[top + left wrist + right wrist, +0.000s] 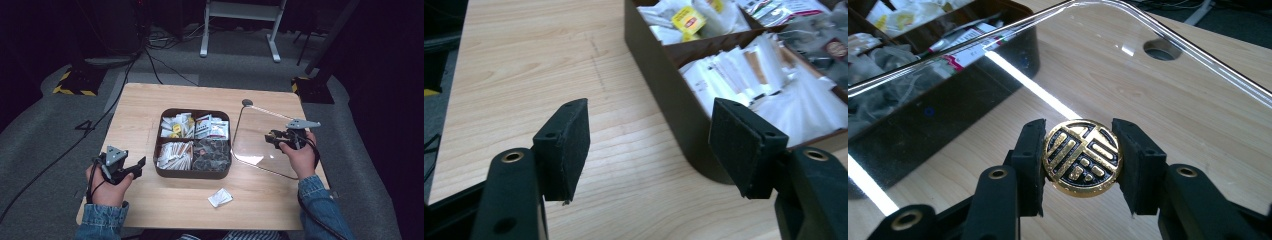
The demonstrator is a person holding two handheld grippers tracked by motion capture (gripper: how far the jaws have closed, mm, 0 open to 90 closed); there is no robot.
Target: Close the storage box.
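Observation:
A dark brown box (193, 174) with four compartments of tea bags and sachets sits open at the table's middle. My right gripper (273, 138) is shut on the round gold-and-black knob (1082, 157) of a clear lid (255, 145), which it holds just right of the box, over the table. Through the lid (1098, 60) I see the box (923, 125) and the wood. My left gripper (141, 164) rests low at the box's front left corner, open, with only bare wood between its jaws. In the left gripper view the box wall (674, 115) lies just right of that gripper (651, 150).
A small white sachet (220, 197) lies loose on the table in front of the box. A dark round spot (247, 103) shows on the wood at the lid's far corner. Bare wood runs left of the box. Cables and stands are on the floor beyond.

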